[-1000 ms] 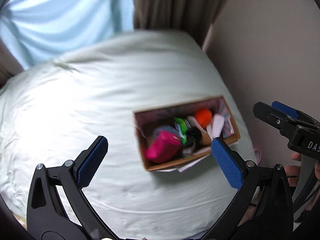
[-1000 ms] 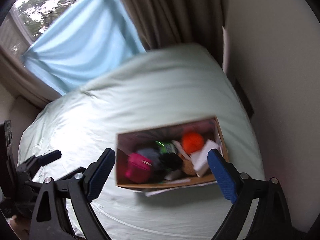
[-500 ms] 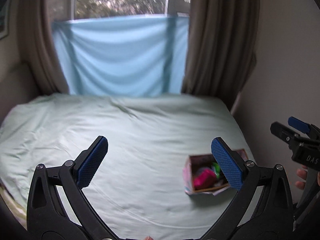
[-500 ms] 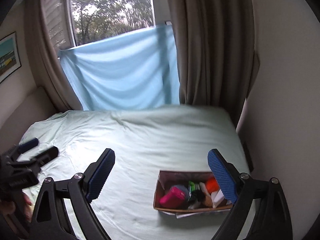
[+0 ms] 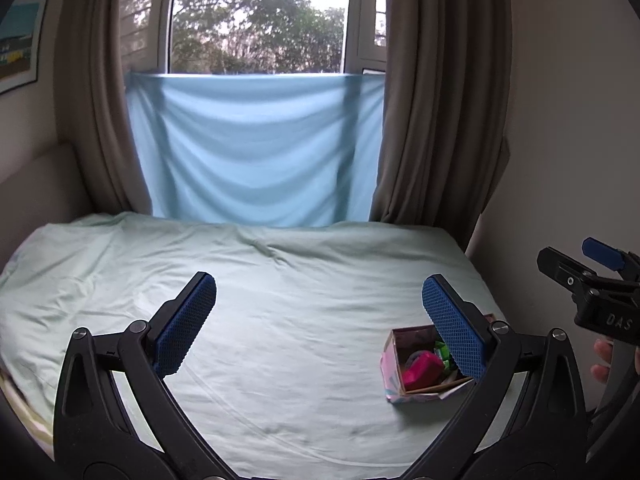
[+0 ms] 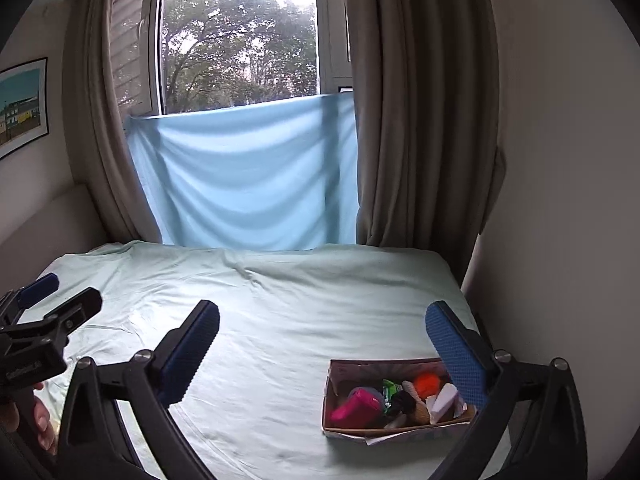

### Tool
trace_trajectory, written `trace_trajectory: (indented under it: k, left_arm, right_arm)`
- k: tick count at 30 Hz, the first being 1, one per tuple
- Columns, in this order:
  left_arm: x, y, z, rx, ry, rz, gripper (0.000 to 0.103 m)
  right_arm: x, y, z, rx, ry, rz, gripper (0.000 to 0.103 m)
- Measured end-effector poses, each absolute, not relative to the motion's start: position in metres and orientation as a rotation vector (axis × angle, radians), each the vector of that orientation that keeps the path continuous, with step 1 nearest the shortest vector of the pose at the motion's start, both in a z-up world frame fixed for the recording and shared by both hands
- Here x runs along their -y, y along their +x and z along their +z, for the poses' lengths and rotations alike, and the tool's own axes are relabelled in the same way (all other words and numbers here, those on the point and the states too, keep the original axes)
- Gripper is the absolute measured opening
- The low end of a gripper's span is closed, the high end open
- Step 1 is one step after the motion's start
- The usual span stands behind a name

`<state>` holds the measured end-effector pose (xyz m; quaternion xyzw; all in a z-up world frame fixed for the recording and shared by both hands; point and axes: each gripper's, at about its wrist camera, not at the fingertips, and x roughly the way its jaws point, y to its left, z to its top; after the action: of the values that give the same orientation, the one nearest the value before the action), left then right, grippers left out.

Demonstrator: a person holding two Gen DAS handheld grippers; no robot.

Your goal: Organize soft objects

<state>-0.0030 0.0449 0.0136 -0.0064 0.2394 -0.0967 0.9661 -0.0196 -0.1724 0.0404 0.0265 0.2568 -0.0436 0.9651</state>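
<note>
A small cardboard box (image 6: pixel 332 396) sits on the pale green bed (image 6: pixel 280 320) near its right front corner. It holds several soft objects: a pink pouch (image 6: pixel 354 407), an orange ball (image 6: pixel 426 383), a green item (image 6: pixel 390 389), a black pom-pom (image 6: pixel 402 400) and a white piece (image 6: pixel 442 398). The box (image 5: pixel 394 364) and pink pouch (image 5: pixel 420 372) also show in the left wrist view. My left gripper (image 5: pixel 320 328) is open and empty above the bed. My right gripper (image 6: pixel 324 352) is open and empty, its right finger over the box's right end.
A light blue cloth (image 6: pixel 244 180) hangs over the window's lower part, between brown curtains (image 6: pixel 420 120). A wall (image 6: pixel 560 200) runs along the bed's right side. A framed picture (image 6: pixel 22 104) hangs on the left wall. A headboard (image 5: pixel 36 188) stands at the left.
Both grippers have pulled up and back from over the box and tilted level; the window and curtains have come into view. The box now looks small at lower right. Both stay open.
</note>
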Motion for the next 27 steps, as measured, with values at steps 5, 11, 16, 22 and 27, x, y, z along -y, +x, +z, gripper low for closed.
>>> trace_trajectory:
  k: [5, 11, 16, 22, 27]
  left_arm:
    - [-0.043, -0.003, 0.015, -0.475, 0.0, -0.201, 0.103]
    - [-0.042, -0.004, 0.015, -0.473, 0.003, -0.204, 0.103]
    - [-0.04, -0.009, 0.014, -0.477, 0.009, -0.211, 0.103]
    - [-0.036, -0.015, 0.017, -0.466, 0.024, -0.209, 0.103]
    - [-0.035, -0.018, 0.017, -0.457, 0.027, -0.202, 0.103]
  right_arm:
    - [0.172, -0.022, 0.043, -0.521, 0.064, -0.105, 0.103]
    - [0.17, -0.027, 0.045, -0.516, 0.065, -0.116, 0.103]
    - [0.169, -0.029, 0.045, -0.515, 0.06, -0.119, 0.103]
    - [0.17, -0.031, 0.044, -0.511, 0.054, -0.12, 0.103]
    - [0.171, -0.032, 0.043, -0.511, 0.058, -0.117, 0.103]
